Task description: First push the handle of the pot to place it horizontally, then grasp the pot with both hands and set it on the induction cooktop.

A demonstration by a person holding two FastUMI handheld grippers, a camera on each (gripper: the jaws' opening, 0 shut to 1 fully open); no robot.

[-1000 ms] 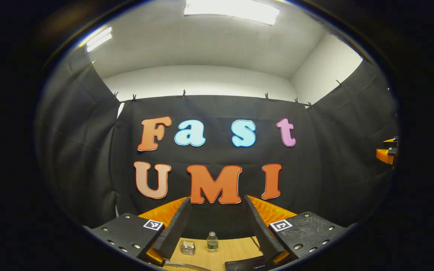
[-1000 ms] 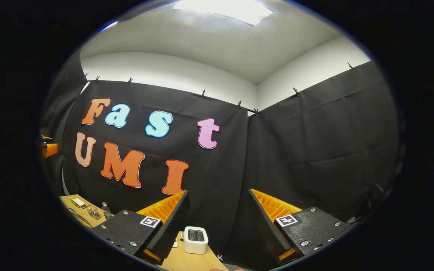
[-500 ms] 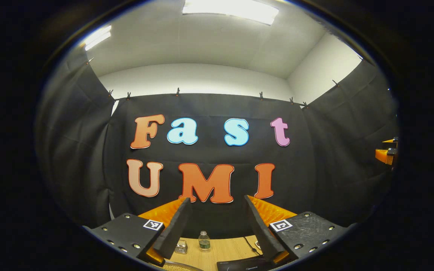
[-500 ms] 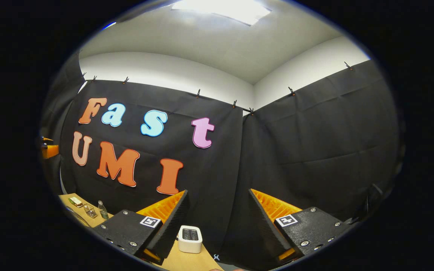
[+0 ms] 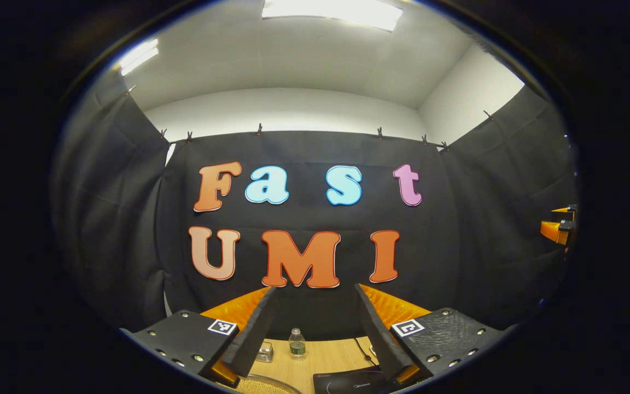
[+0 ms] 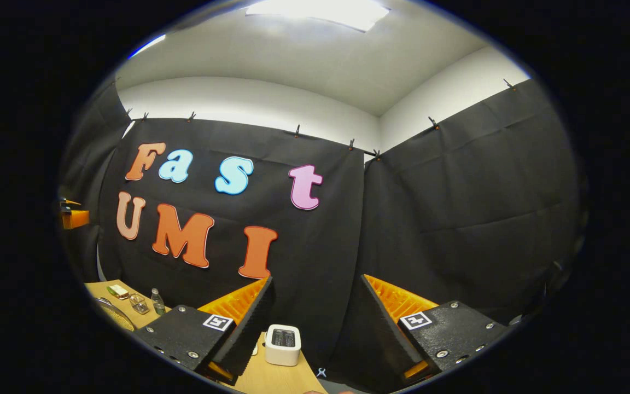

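Both tools we saw held high, fingers apart and gripping nothing: left tool (image 5: 315, 328), right tool (image 6: 315, 323). Below the left tool lay the wooden worktop (image 5: 328, 358), with the black induction cooktop (image 5: 348, 380) at its near edge. Beside it showed the pot (image 5: 266, 386), only its rim visible. A small bottle (image 5: 296, 342) stood farther back. A white toaster (image 6: 283, 345) sat between the right tool's fingers.

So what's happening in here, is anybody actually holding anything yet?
Not yet. The left gripper and the right gripper are both held up in the air with their jaws wide open and nothing between them. Below the left one, on the wooden table, there is the black induction cooktop, a small bottle, a glass jar and the rim of a pan. Under the right one stands a white toaster. Neither gripper touches anything.
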